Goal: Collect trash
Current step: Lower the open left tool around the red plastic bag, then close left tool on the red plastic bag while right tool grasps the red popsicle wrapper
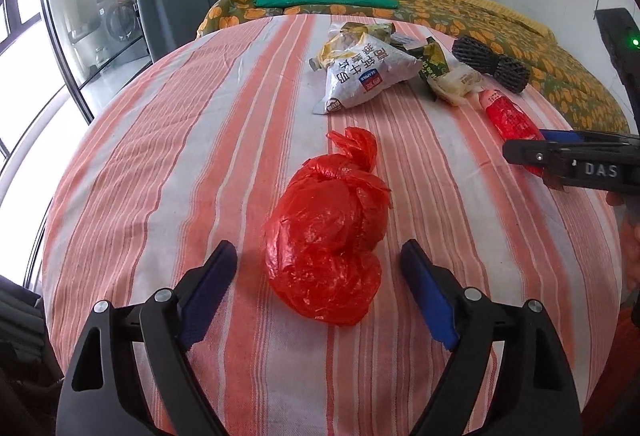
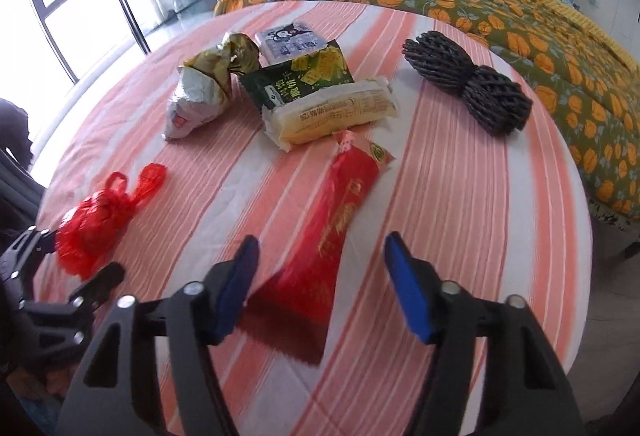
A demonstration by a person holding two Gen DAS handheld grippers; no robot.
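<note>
Left tool [image 1: 318,268] spread wide astride one knotted red bag [image 1: 328,232] on the striped table [image 1: 160,140], pads clear of it. Right tool [image 2: 320,284] half open around one red wrapper [image 2: 324,236], gripping nothing. Beyond: four more wrappers, one dark rope bundle [image 2: 468,92].

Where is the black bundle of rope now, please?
The black rope bundle lies on the striped cloth at the far right of the right wrist view, apart from the yellow wrapper and close to the flowered bedspread.
</note>
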